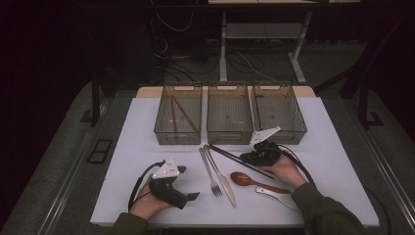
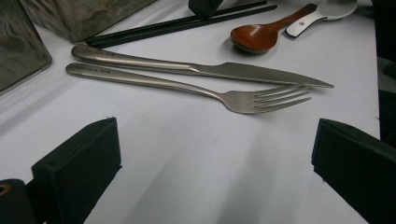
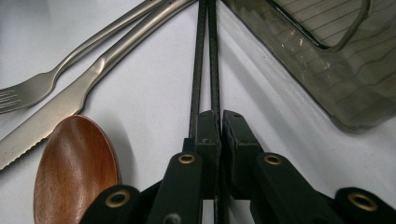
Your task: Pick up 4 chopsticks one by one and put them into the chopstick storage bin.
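Nearest me, the person's left claw (image 1: 188,183) rests idle on the white tabletop (image 1: 122,161), jaws spread wide and holding nothing, seemingly waiting its turn. To its right lie a steel fork (image 1: 209,171) and steel knife (image 1: 221,174) side by side, handles toward three smoky plastic bins (image 1: 228,134). Further right, the right claw (image 1: 244,157) is pinched onto a pair of black chopsticks (image 1: 230,155) lying slantwise on the tabletop, probably to lift them binward. Beside it sit a brown wooden spoon (image 1: 244,179) and white ceramic spoon (image 1: 279,196).
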{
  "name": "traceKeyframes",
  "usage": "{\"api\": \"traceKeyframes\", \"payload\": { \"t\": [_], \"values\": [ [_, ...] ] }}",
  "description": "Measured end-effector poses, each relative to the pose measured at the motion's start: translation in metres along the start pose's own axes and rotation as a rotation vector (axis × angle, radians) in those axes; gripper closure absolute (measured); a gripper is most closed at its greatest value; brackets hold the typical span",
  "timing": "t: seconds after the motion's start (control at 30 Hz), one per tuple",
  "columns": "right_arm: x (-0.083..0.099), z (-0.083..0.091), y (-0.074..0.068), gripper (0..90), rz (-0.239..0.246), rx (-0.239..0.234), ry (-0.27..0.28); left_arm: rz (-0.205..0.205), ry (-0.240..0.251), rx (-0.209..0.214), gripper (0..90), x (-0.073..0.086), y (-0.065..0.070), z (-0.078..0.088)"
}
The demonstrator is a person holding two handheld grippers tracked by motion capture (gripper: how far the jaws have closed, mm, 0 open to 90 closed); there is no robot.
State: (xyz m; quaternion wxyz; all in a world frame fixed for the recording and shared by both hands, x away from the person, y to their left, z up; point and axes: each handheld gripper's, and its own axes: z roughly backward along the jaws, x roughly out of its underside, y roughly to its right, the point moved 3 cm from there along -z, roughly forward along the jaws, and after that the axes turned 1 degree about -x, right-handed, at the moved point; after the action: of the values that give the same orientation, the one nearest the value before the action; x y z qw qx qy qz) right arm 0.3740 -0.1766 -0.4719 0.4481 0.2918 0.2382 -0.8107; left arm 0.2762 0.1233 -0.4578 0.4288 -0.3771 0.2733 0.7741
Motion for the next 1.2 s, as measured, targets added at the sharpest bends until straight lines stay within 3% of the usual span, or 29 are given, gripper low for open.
{"api": "traceKeyframes", "payload": {
  "t": [0.37,1.0,1.2],
  "values": [
    [0.0,0.002,0.0,85.8,-0.001,-0.003,-0.004,0.001,0.002,0.0,0.2,0.0,0.0,0.0],
    [0.0,0.023,0.0,85.8,-0.016,-0.037,0.027,0.002,0.004,0.002,0.2,0.0,0.0,0.001],
    [0.0,0.031,-0.003,85.8,-0.005,-0.042,0.035,0.01,-0.005,-0.018,0.2,0.002,-0.001,0.0]
  ]
}}
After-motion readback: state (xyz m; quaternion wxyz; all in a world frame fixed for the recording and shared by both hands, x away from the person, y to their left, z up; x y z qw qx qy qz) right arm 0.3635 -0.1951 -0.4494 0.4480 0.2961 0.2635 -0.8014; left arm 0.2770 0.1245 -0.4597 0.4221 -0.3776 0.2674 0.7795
